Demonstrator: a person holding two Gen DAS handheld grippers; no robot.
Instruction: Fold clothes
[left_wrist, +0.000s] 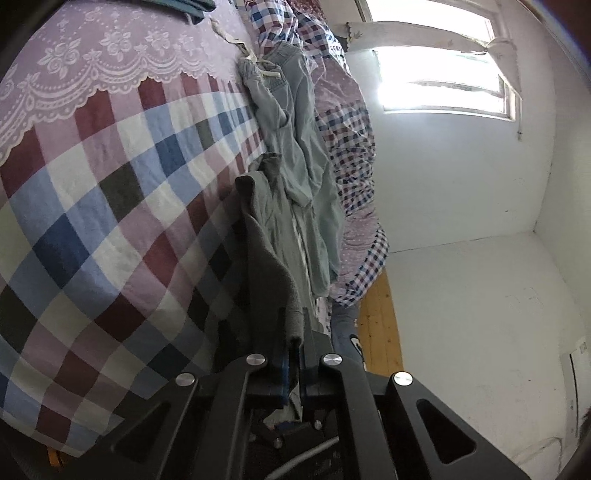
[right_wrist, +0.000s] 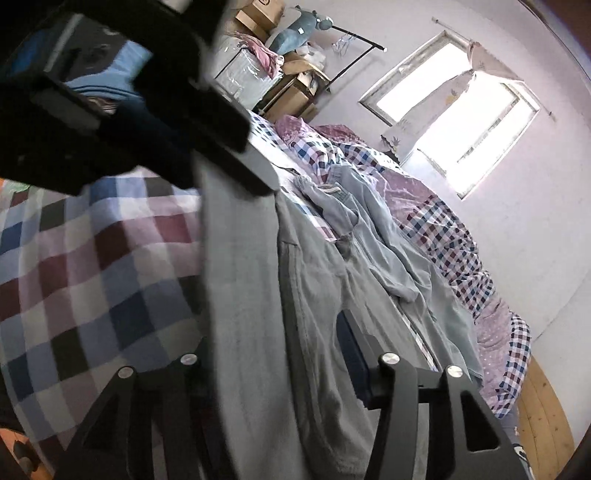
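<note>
Grey-green garment (left_wrist: 269, 236), checked bedspread (left_wrist: 110, 206), seemingly.

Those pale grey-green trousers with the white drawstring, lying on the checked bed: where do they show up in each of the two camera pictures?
Left wrist view: the drawstring trousers lie upper middle, running down the picture past the clamped grey cloth.
Right wrist view: they lie centre right, waistband toward the top, beside the grey cloth.
Shared landmark: the bright window, and, up right in both.

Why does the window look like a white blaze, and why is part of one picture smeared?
Left wrist view: the window is overexposed, and fisheye bends the checked bedspread. Right wrist view: the window is blown out too, and the close dark object at upper left is blurred.
</note>
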